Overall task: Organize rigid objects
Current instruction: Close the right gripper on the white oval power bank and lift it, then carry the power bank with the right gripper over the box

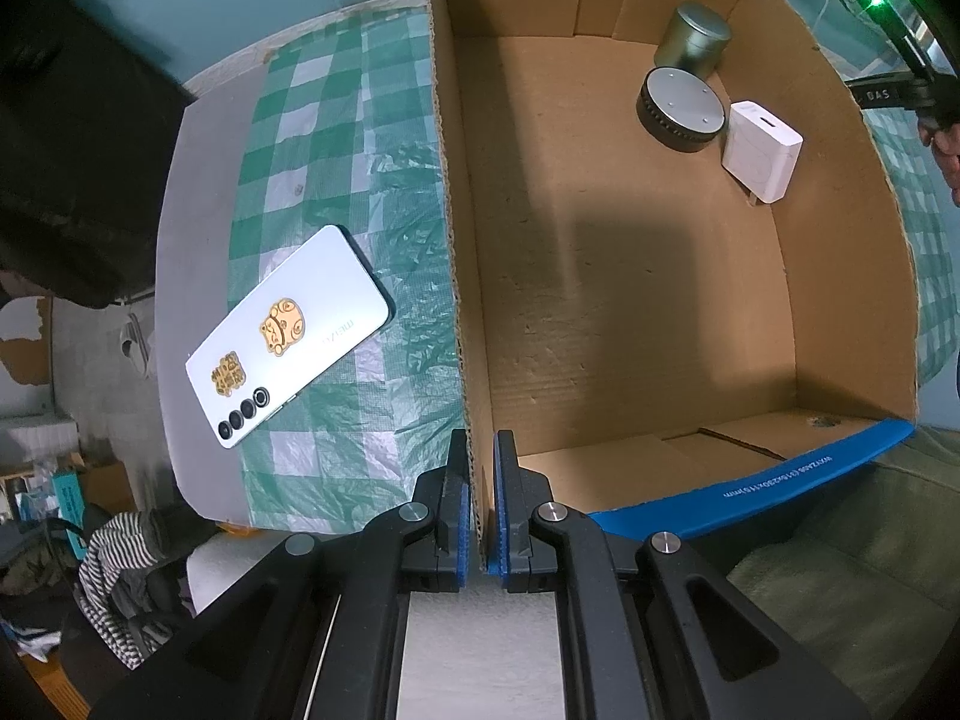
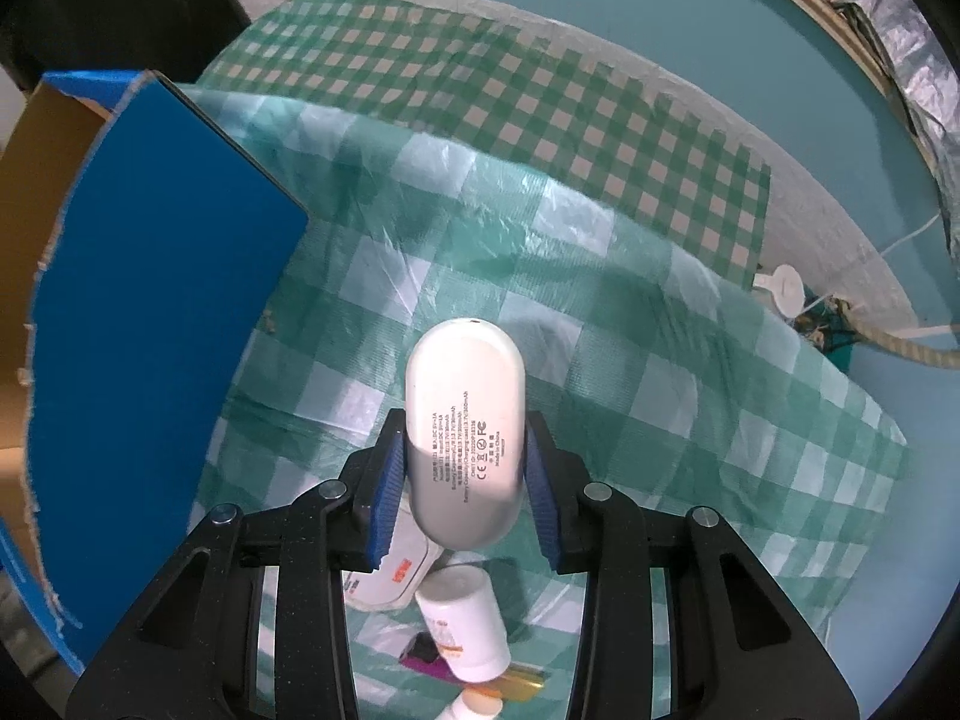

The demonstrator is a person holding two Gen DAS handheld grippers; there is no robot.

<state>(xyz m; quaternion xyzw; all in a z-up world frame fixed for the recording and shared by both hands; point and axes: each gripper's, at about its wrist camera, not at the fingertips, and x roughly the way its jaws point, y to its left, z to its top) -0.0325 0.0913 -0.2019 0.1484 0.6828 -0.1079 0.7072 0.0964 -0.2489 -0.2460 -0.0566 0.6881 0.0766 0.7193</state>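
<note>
Both pads of right claw (image 2: pixel 465 468) | clamp white case (image 2: pixel 463 420) sides

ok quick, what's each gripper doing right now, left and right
left gripper: shut on the cardboard box wall, fingers pinching its edge.
right gripper: shut on the white charging case, fingers clamping its sides.

one cardboard box (image 1: pixel 630 312), one phone (image 1: pixel 288 336), two round tins (image 1: pixel 684 108), one white charging case (image 2: pixel 463 420)
</note>
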